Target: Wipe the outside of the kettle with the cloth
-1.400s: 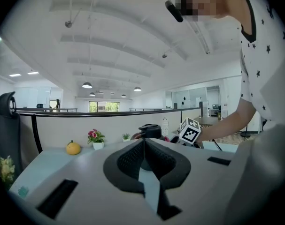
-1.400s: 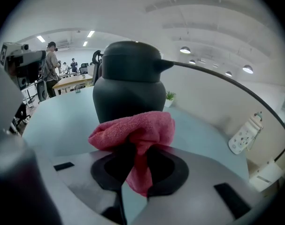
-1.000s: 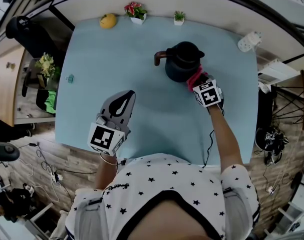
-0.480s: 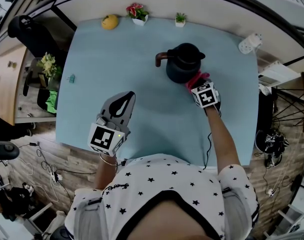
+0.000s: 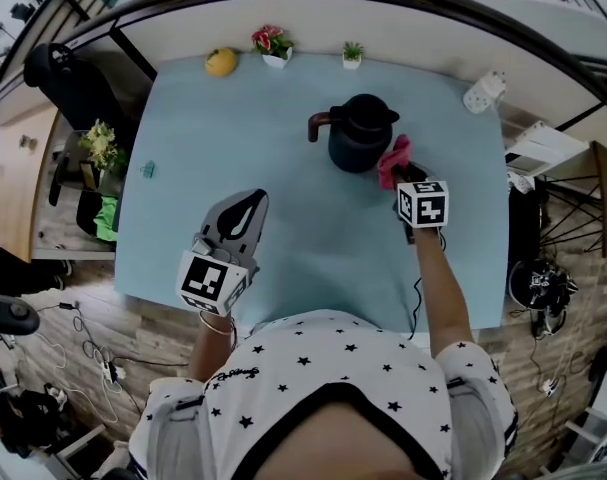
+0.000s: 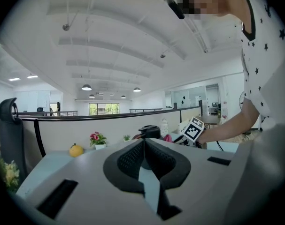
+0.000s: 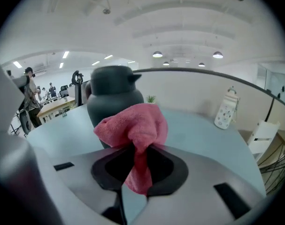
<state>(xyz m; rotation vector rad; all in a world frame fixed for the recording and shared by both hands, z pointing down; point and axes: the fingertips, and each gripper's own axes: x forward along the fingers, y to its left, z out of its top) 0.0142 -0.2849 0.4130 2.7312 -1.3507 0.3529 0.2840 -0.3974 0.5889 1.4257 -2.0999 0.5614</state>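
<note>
My right hand-held gripper (image 5: 403,178), clenched on the bunched pink terry cloth (image 5: 393,158), has drawn back slightly from the dark round kettle (image 5: 359,135) near the light-blue tabletop's (image 5: 313,248) far edge, so I judge the wiping unfinished; my left hand-held gripper (image 5: 245,206) idles closed, empty.

Your left claw (image 6: 143,143) grips nothing, jaws pressed together, pointing across the surface (image 6: 46,165) toward the kettle (image 6: 149,131); a yellow fruit (image 6: 76,150) and flower pot (image 6: 97,140) sit farther left.
</note>
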